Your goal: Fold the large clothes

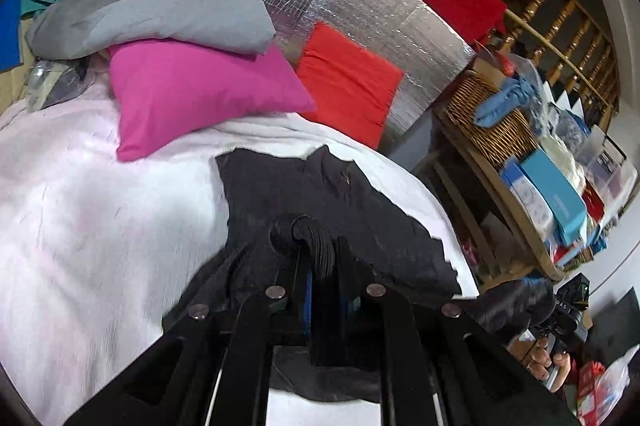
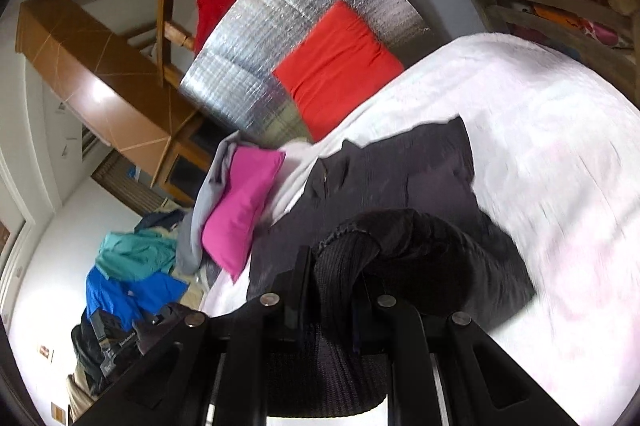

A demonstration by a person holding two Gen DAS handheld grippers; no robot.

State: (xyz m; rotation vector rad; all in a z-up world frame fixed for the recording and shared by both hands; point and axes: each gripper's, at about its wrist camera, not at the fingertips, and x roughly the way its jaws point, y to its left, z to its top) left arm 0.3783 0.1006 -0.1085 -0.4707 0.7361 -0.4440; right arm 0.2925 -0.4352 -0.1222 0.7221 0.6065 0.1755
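Black garment (image 1: 320, 194) spread on pale pink bed cover (image 1: 100, 206), near pink pillow (image 1: 192, 98). Ribbed hem pinched in left tongs (image 1: 316, 246); another ribbed edge clamped in right tongs (image 2: 340, 266), lifted clear.

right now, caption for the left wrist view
Left hand-held gripper shut on a dark garment over the white bedspread.
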